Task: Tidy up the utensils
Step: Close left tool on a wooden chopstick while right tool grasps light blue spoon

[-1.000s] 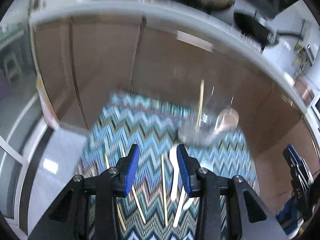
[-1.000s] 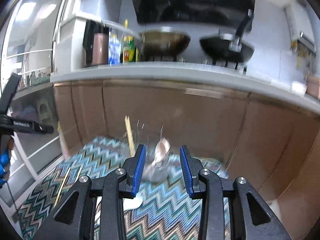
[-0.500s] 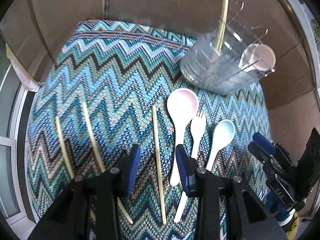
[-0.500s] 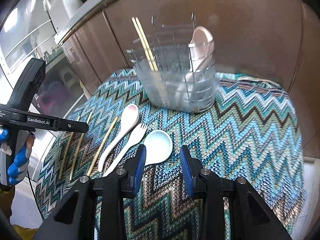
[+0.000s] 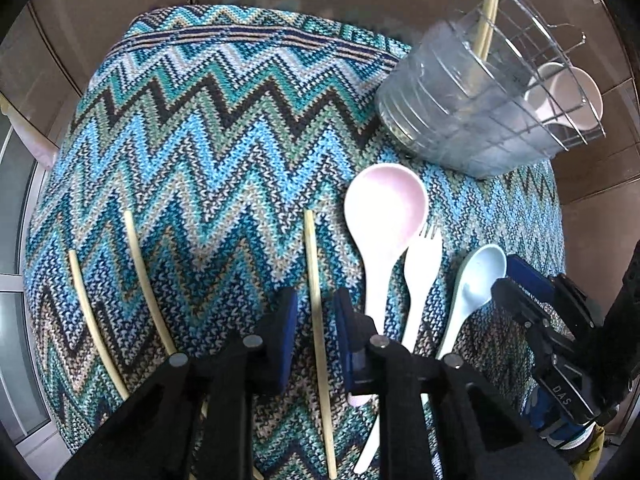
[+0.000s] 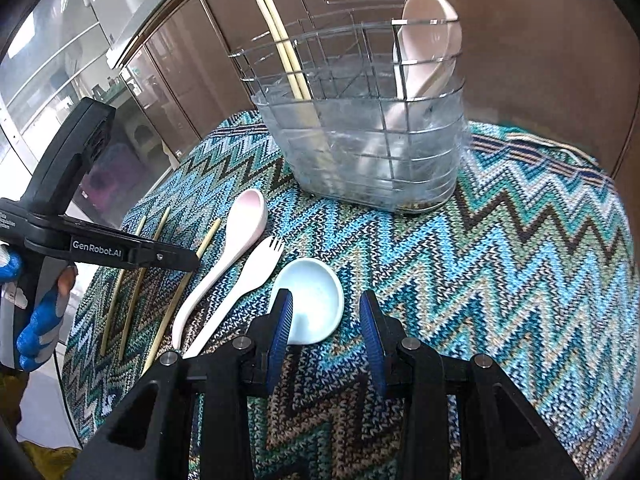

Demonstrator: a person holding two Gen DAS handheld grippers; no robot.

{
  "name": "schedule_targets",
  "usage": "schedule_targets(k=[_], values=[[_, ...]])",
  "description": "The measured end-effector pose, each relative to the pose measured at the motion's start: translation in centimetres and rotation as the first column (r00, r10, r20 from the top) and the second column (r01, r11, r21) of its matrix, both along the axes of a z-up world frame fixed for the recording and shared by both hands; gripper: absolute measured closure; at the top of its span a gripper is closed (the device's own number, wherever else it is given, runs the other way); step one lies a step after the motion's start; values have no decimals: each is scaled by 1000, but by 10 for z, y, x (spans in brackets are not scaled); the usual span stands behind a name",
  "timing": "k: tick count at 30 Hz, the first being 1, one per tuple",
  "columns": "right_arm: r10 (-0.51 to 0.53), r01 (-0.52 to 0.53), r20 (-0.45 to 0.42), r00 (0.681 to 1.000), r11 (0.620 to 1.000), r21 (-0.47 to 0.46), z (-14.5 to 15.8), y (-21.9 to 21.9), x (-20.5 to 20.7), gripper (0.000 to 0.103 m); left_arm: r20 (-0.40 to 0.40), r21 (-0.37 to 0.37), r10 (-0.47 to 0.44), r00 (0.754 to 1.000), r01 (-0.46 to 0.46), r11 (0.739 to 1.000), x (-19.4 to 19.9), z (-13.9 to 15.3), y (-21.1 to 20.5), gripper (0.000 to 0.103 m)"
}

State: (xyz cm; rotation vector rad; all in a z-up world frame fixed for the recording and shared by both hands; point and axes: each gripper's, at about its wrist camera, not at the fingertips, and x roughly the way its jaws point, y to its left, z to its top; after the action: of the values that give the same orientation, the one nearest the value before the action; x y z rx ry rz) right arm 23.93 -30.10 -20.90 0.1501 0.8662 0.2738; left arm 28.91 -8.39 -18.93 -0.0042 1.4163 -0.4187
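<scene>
A knitted zigzag cloth (image 5: 208, 128) in blue, teal and black covers the surface, its weave coarse and ribbed. At its far side stands a clear plastic holder (image 6: 368, 152) caged in thin wire, with two pale chopsticks (image 6: 280, 44) leaning in one part and a pink spoon (image 6: 430, 40) in another; the dividers blur behind the cloudy wall. On the cloth lie three loose chopsticks, slim and straw-coloured, a smooth pink spoon (image 5: 384, 216), a white plastic fork (image 5: 422, 264) and a pale blue spoon (image 6: 312, 300) with a round shallow bowl. The left gripper (image 5: 314, 312) points steeply down with its jaws closing around one chopstick (image 5: 314, 280), which runs between the blue pads; whether they press on it yet I cannot tell. The right gripper (image 6: 326, 320) stands partly open over the blue spoon's bowl, its left pad overlapping the rim, contact unclear. The spoon's handle is hidden beneath the gripper body.
</scene>
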Motion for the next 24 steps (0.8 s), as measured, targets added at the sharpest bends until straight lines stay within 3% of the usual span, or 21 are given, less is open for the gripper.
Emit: schedule_targets(k=[13,19,24], values=[[112,-96,-97,989,984,152,-22,-11,30,95,-53,20,17,998,-16,1000,11,-15,-17,98],[106,-99,-36,994,983,152,-15,-15,19,96,-32,-7,60,998,-61,998,1,-7,1,98],[81,-85,49,995,993,86,12,-19,-13,96,27,-33,80,996,-79,996,-15,16,13,98]])
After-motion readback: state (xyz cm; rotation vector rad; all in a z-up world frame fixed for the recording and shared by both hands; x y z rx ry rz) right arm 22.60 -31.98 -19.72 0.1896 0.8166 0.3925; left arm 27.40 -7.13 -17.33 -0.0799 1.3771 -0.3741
